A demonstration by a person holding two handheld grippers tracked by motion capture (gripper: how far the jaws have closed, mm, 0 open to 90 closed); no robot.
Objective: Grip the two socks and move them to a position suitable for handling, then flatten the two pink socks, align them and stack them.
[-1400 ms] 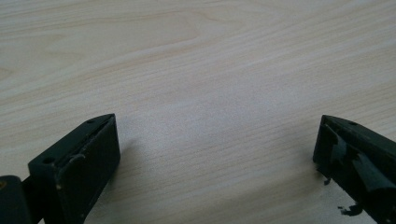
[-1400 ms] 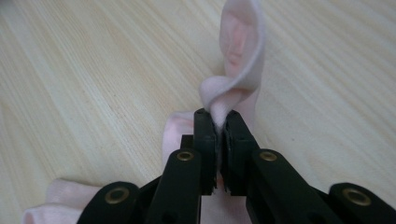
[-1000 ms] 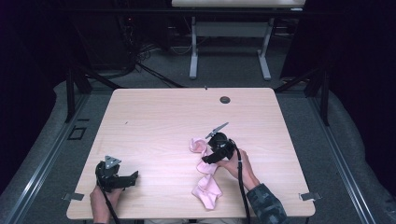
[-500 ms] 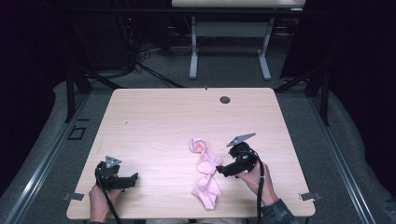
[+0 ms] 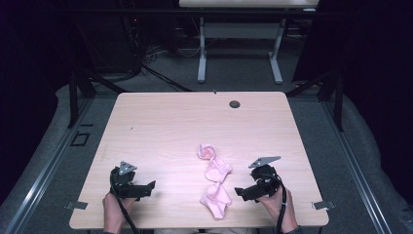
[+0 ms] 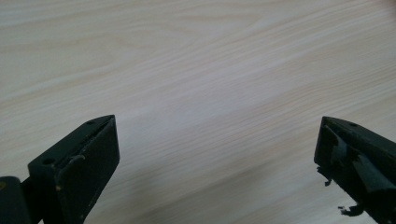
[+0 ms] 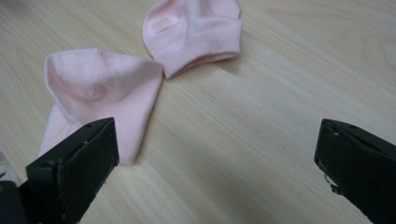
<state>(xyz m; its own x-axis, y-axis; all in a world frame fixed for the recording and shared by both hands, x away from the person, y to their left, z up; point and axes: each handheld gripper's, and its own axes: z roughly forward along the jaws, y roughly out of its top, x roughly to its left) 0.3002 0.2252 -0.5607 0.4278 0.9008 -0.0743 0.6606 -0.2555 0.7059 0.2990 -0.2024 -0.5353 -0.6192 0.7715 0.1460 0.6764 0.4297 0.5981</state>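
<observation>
Down at the near left corner of the pale wooden worktop [image 5: 160,126], the left tool [image 5: 146,187] is held low in a hand [image 5: 114,214], its jaws spread wide with only bare wood grain between them in the left gripper view. Toward the middle, a pink sock [image 5: 215,179] lies in a twisted, crumpled line running from the centre toward the near edge, touching neither tool. In the right gripper view it shows as two flattened pink lobes, the nearer one just beside the left-hand jaw. Just right of the sock, the right tool [image 5: 242,192] sits in the other hand [image 5: 277,207], jaws likewise wide apart and gripping nothing. Farther back, a small dark round grommet [image 5: 234,104] marks the worktop near its far edge.
</observation>
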